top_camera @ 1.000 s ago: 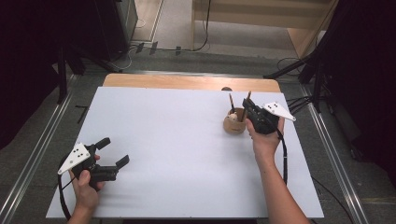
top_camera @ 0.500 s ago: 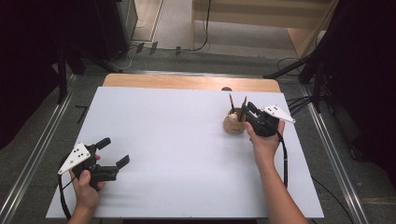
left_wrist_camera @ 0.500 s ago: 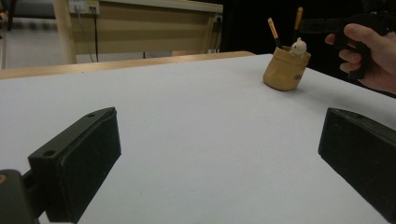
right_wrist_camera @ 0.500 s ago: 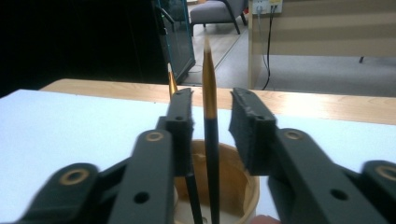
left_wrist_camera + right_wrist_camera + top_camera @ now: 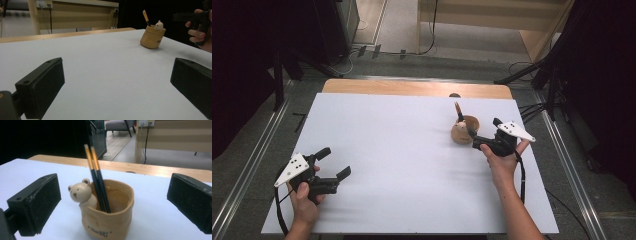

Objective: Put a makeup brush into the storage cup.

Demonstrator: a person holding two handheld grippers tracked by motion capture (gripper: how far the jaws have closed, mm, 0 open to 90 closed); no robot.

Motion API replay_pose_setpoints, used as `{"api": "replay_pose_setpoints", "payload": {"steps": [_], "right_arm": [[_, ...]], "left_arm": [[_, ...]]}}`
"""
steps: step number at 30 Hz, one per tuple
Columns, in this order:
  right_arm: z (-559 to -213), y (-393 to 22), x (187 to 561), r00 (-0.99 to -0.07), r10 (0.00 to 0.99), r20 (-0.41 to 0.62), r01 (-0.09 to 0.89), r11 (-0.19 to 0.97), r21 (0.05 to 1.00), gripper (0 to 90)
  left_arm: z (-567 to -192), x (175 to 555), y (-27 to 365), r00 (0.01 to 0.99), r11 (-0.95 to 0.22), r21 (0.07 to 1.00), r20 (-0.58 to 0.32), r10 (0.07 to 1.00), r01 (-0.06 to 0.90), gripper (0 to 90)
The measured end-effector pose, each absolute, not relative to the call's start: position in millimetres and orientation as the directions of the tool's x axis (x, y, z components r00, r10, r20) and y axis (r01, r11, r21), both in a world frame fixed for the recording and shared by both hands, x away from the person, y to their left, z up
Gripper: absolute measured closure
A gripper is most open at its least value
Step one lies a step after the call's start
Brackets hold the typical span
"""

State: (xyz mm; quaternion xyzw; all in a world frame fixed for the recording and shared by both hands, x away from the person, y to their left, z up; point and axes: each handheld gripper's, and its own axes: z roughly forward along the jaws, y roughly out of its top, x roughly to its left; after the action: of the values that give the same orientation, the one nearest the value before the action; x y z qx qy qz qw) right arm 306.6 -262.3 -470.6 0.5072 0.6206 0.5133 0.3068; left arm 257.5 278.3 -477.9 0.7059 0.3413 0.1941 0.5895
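A tan pen cup [image 5: 464,132] with a small bear figure [image 5: 81,192] on its rim stands at the right of the white table [image 5: 412,150]. Two dark pencils with orange ends [image 5: 96,177] lean inside it. My right gripper [image 5: 484,131] points at the cup from the right. Its jaws have just been opening and now stand wide, with the cup [image 5: 110,217] just ahead and no pad touching it. My left gripper [image 5: 334,162] rests open and holds nothing near the front left. In its view [image 5: 116,75] the cup [image 5: 152,38] and the right gripper [image 5: 185,17] are far off.
A bare wooden strip [image 5: 412,88] runs along the table's back edge. Metal rails [image 5: 257,160] flank the table on both sides. Cables [image 5: 532,107] lie on the floor at the right rear. A wooden desk [image 5: 75,15] stands beyond the table.
The right gripper's jaws have opened and the hand has drawn back to the right, away from the cup. The pencil it held now stands in the cup. The left gripper has not moved.
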Motion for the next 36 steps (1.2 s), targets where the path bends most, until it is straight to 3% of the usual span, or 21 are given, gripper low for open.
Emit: {"api": "replay_pose_setpoints", "payload": {"steps": [36], "right_arm": [[-492.5,-298.4,230.0,-0.318,0.94,0.121,0.307,-0.018,0.952,0.0]], "left_arm": [[-476.3,253.6,278.2,0.69,-0.077,0.968,-0.113,0.715,0.239,0.0]]}}
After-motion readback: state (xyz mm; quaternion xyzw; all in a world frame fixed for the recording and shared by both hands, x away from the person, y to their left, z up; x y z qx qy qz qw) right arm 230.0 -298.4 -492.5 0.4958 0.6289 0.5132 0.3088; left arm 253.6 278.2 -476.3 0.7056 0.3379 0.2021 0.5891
